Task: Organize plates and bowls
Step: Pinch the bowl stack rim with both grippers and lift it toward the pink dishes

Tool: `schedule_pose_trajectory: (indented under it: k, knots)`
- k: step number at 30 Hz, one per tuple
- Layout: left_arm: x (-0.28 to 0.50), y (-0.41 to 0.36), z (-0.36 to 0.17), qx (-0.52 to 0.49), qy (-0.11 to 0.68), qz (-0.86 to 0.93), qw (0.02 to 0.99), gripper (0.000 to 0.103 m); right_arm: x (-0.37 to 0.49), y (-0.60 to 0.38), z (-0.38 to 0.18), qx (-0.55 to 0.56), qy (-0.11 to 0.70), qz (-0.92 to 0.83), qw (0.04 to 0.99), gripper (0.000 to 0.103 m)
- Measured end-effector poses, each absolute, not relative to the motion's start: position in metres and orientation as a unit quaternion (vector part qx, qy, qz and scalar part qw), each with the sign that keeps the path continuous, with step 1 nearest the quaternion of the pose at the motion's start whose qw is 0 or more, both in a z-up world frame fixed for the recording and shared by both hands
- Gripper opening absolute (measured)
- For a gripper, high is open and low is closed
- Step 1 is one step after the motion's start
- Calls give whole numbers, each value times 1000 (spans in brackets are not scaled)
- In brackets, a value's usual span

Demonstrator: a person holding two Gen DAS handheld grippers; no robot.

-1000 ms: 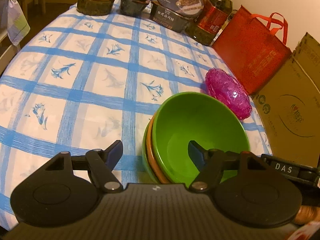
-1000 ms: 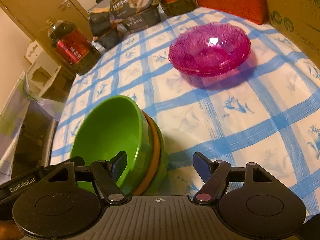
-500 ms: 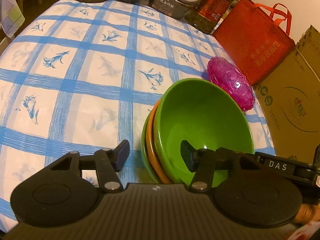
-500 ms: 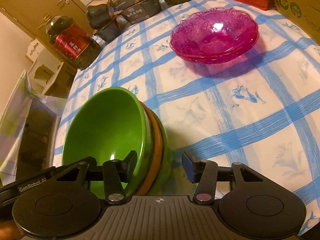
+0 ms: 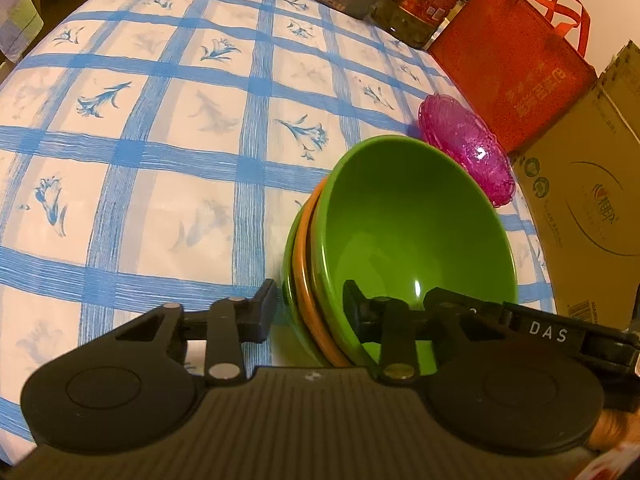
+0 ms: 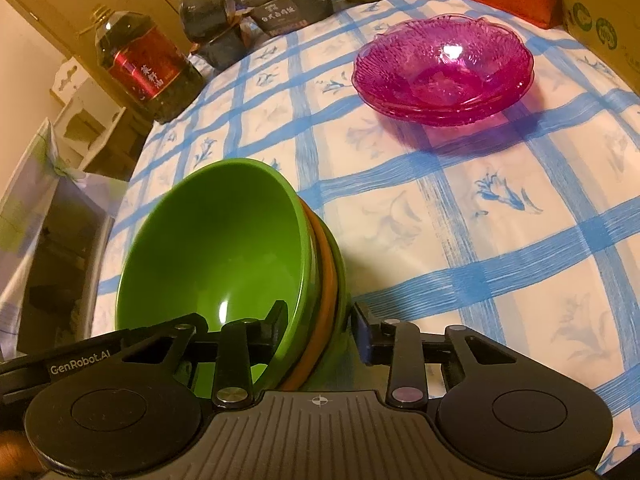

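Note:
A stack of three bowls, green on orange on green, stands on the blue-checked tablecloth; it also shows in the right wrist view. My left gripper is shut on the stack's near rim, one finger inside the top bowl and one outside. My right gripper is shut on the rim of the same stack from the other side, straddling it likewise. A stack of pink glass plates sits further back on the table; it also shows in the left wrist view.
A red bag and a cardboard box stand along the table's right side. Oil bottles and dark food boxes line the far edge. The table edge drops off left of the bowls.
Both grippers have closed in on the bowl stack's rim from wide open. The stack looks slightly lifted or nearer to both cameras.

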State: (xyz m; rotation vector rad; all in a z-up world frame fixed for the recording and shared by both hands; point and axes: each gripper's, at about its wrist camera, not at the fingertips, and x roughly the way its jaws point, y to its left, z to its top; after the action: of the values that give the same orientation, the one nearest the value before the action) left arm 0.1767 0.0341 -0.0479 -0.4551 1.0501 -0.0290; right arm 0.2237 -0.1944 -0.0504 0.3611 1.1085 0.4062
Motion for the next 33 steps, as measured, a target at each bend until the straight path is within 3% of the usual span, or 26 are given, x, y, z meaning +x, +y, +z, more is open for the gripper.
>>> schedule_pose_trajectory:
  k: [33]
  knots:
    - [144, -13, -25, -162, 503, -37, 848, 26, 173, -228, -31, 165, 524, 156, 821, 30]
